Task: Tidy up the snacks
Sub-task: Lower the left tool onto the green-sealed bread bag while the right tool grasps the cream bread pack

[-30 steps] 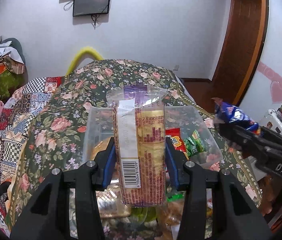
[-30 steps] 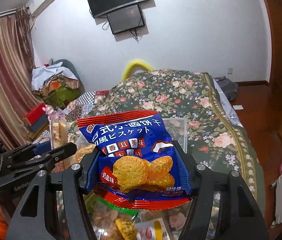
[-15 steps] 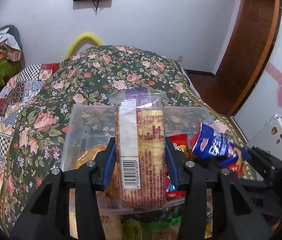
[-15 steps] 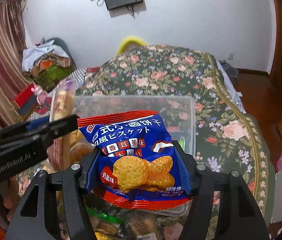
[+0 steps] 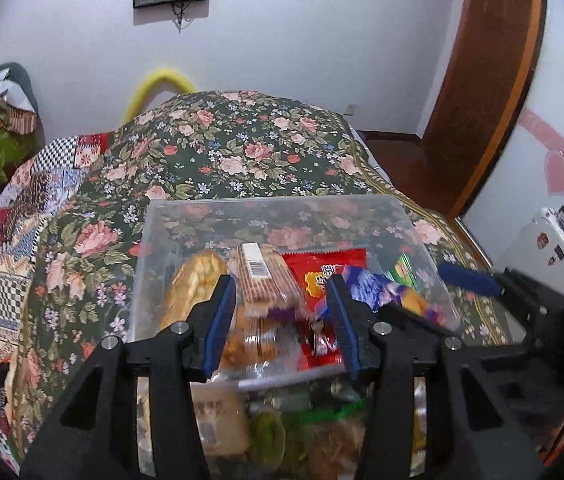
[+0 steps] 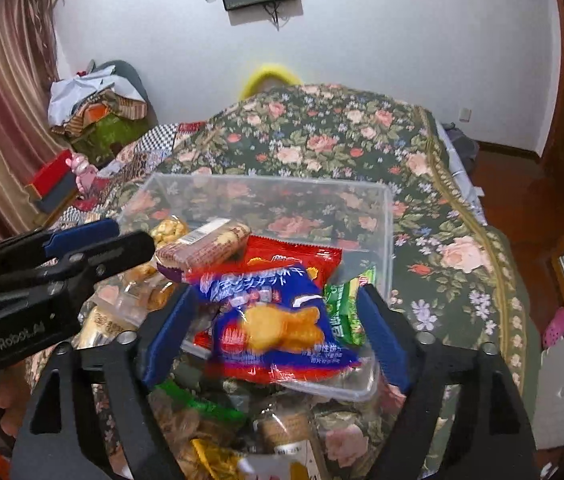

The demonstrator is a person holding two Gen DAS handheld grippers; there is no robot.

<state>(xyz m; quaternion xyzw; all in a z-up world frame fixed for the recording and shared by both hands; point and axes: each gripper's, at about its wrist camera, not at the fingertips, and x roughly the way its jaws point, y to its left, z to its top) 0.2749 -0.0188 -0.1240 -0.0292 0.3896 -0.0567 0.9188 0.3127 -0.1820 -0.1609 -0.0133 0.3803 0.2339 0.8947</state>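
Left gripper: fingers spread wide, holding nothing.
Right gripper: fingers apart, nothing clamped.
Wafer pack: lying in the clear plastic bin on the floral bed.
Blue biscuit bag: blurred, over the bin's near edge.

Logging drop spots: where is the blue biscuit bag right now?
In the right wrist view the blue biscuit bag lies over the clear tub's near rim, between the open right gripper's fingers, atop the red packet.

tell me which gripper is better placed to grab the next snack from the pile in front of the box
Right, probably. Both grippers are open. The right gripper has more loose snacks showing just under it, outside the clear box; the left gripper sits over the box.
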